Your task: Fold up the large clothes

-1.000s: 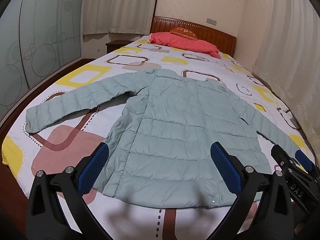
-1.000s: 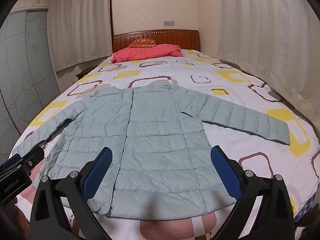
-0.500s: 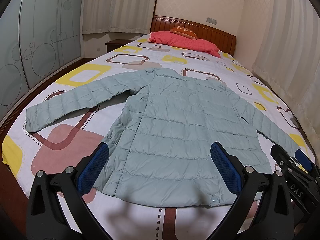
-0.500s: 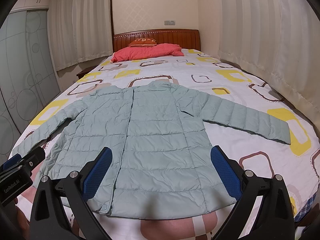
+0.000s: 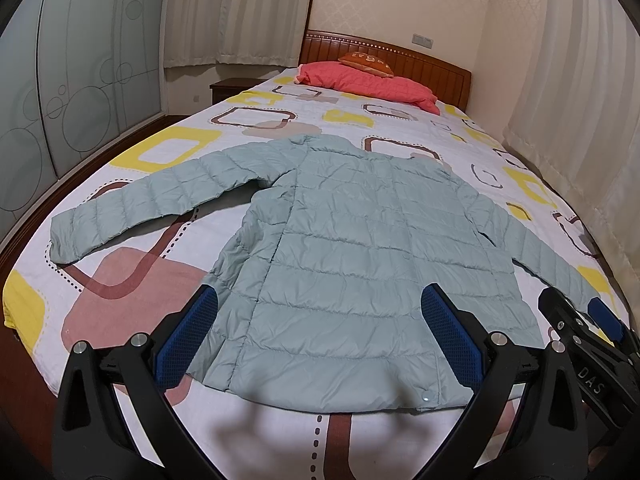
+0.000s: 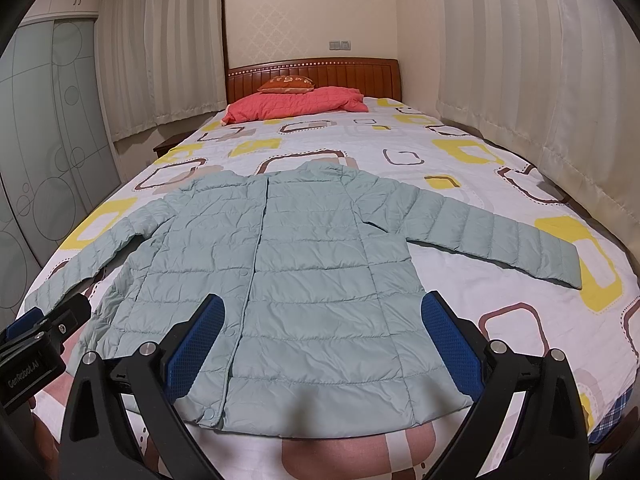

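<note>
A pale green padded jacket [image 5: 360, 264] lies flat and face up on the bed [image 5: 132, 280], hem nearest, collar toward the far headboard [image 6: 312, 76], with both sleeves stretched out to the left and right. The left tool [image 5: 320, 334] hangs above the near hem with its blue pads spread wide, holding nothing. The right tool [image 6: 324, 340] hangs just beside it, likewise spread and empty. A red quilt [image 6: 296, 106] lies at the far end.

Both views slightly nearer the jacket [image 5: 360, 264], collar end; otherwise unchanged.
</note>
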Available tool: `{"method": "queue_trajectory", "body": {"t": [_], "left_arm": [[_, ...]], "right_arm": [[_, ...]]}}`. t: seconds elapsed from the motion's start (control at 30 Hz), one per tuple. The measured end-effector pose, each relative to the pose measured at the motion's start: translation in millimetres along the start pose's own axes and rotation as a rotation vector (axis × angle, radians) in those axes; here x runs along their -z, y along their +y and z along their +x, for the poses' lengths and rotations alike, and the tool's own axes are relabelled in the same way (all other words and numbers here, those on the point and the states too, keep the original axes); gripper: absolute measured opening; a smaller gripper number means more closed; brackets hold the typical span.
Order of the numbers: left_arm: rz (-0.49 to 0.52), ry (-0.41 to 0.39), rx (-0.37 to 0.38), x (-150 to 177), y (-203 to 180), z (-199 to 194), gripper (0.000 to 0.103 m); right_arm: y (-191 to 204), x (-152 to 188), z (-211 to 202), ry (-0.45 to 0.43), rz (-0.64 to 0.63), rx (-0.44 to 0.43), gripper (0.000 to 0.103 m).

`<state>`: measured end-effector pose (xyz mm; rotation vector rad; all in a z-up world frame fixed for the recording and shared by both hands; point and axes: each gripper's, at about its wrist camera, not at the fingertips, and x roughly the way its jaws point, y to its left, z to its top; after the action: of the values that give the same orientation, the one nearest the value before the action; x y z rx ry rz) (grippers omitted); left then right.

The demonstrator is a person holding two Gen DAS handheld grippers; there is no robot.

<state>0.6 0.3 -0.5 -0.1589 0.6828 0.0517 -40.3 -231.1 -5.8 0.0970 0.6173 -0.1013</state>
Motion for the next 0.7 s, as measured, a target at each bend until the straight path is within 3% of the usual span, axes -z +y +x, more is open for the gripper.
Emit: {"method": "queue_trajectory", "body": {"t": [0.7], "left_arm": [[-0.001, 0.001, -0.002, 6.0, -2.6, 1.7, 0.101]], "right_arm": [[-3.5, -1.6, 0.5, 0.0, -0.002, 0.0, 0.098]]}}
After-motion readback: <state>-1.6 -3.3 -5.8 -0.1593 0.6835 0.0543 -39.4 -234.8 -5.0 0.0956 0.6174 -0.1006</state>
